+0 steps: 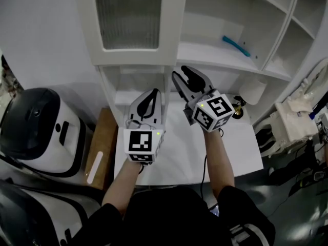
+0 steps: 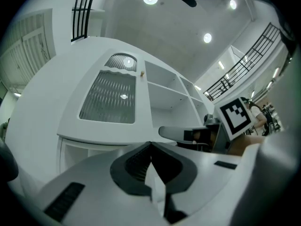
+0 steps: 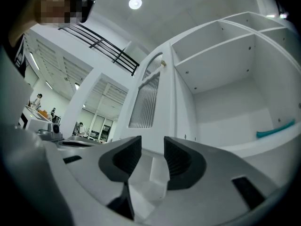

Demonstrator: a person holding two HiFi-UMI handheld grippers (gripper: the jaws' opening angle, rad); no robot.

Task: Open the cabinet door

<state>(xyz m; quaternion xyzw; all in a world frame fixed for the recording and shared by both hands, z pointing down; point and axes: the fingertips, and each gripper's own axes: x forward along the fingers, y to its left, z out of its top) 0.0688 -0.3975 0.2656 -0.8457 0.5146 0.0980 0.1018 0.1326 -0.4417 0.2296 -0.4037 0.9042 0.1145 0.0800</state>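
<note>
Looking steeply down in the head view, the white cabinet door [image 1: 130, 19] with its ribbed glass pane sits above and ahead of both tools, left of open shelves where a teal tool [image 1: 236, 46] lies. The left gripper [image 1: 153, 92] hangs over the white table [image 1: 179, 158] with its tips together. The right gripper [image 1: 183, 74] is just beside it, spread wide and aimed toward the cabinet.

From the left gripper view, its own jaws meet at the tips with nothing between them. The door [image 2: 109, 98] faces the camera and looks flush with the cabinet front, though I can't be sure. A small knob [image 2: 141, 73] sits high on the door's right edge.

The right gripper view shows its jaws well apart and empty, with the door [image 3: 146, 102] seen at a slant and the knob [image 3: 163, 63] well above them.

The step in hand is probably the reach for that knob. To do it well, bring the open jaws up to straddle the knob squarely and close firmly before pulling. Then draw outward along the door's arc — the hinges are likely on the left. The idle left gripper should stay out of the door's swing.
</note>
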